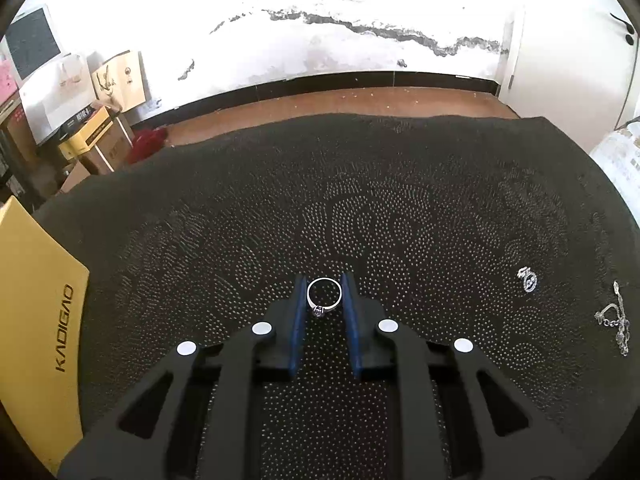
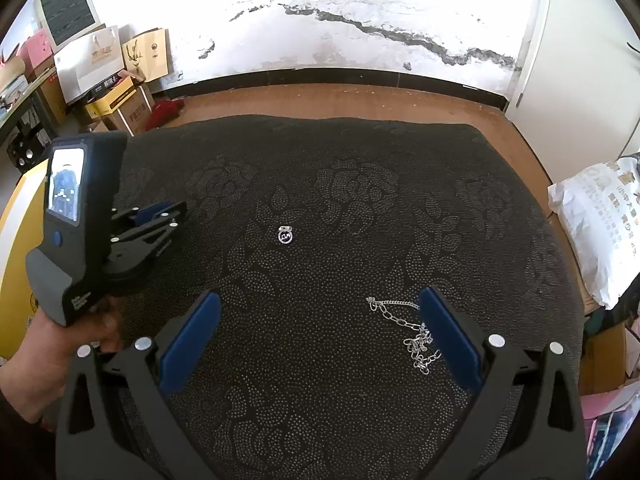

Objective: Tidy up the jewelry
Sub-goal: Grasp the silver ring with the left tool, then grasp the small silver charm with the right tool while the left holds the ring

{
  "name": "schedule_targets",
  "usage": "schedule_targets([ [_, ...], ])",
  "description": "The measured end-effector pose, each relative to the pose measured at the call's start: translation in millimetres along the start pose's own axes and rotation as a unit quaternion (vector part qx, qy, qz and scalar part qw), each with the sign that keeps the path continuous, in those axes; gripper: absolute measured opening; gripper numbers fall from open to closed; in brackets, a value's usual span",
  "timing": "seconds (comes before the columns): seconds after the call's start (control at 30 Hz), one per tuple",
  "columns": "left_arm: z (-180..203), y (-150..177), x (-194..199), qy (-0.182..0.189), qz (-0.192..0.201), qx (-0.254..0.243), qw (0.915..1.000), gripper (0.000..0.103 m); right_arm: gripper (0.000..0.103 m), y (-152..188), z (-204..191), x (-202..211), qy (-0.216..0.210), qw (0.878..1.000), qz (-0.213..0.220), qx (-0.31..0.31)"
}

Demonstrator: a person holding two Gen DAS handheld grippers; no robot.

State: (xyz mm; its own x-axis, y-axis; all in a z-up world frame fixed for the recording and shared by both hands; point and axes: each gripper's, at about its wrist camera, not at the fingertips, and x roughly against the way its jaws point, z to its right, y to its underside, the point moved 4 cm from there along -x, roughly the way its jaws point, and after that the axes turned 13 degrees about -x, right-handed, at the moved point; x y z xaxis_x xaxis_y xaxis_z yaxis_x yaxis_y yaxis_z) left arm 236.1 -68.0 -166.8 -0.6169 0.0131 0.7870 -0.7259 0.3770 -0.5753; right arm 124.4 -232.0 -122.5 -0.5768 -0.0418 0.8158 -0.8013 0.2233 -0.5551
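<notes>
Black dotted cloth point(image 1: 400, 208) with rose patterns over a table, brown wooden floor point(image 1: 340, 104) behind, stained white wall beyond. Stacked boxes and paper bags point(image 2: 108, 60) at far left, too blurred to read.

Silver ring point(image 1: 324, 295) pinched between the blue pads of the left gripper point(image 1: 324, 294), jaws narrowed onto its 2 sides; ring plane facing the camera, stone setting at the bottom, turned toward the lens. Stone detail too small to make out. From the right wrist view, left gripper point(image 2: 176, 210) seen side-on at left, ring itself hidden behind the fingers, person's hand point(image 2: 60, 344) partly cut off by the frame edge.

Small silver charm point(image 2: 286, 235) lying flat mid-cloth, shape hard to resolve. Silver chain point(image 2: 412, 332) in a loose heap on the cloth, long axis running diagonally from upper left to lower right, partly covered by the right finger of the right gripper point(image 2: 320, 340). Right gripper spread wide, holding nothing. Yellow box point(image 1: 36, 312) at the left edge, cropped.
</notes>
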Motion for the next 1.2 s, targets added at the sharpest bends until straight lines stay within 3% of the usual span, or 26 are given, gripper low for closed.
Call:
schedule_targets([
  [0.23,-8.1,1.4,22.8,0.003,0.008,0.003,1.0,0.018,0.096,2.4,-12.8,-11.8,-0.002,1.0,-0.009,0.012],
  [0.5,-32.8,16.7,64.0,0.002,0.001,0.024,0.9997,0.018,0.096,6.0,-38.5,-54.4,-0.002,0.999,-0.033,0.043],
  [0.83,-43.6,32.9,110.5,0.028,0.008,0.028,0.9992,0.018,0.097,-2.4,-37.1,-106.1,0.016,0.998,-0.062,0.013],
  [1.0,-53.0,40.0,120.0,0.029,0.016,0.025,0.9992,0.018,0.096,-10.9,-40.9,-115.4,0.013,0.999,-0.039,0.016],
  [1.1,-61.2,45.8,121.2,0.029,0.014,0.028,0.9991,0.018,0.077,-16.7,-42.7,-115.3,0.005,0.999,-0.03,0.022],
  [1.13,-64.1,47.0,121.2,0.029,0.013,0.028,0.9991,0.018,0.061,-18.6,-43.8,-113.4,0.001,0.999,-0.025,0.025],
  [1.17,-66.8,48.6,120.8,0.028,0.012,0.028,0.9991,0.018,0.053,-19.7,-43.8,-112.2,0.0,0.999,-0.021,0.026],
  [1.2,-69.2,49.8,120.5,0.027,0.011,0.03,0.9991,0.018,0.05,-19.1,-46.0,-111.3,-0.007,0.999,-0.023,0.028],
])
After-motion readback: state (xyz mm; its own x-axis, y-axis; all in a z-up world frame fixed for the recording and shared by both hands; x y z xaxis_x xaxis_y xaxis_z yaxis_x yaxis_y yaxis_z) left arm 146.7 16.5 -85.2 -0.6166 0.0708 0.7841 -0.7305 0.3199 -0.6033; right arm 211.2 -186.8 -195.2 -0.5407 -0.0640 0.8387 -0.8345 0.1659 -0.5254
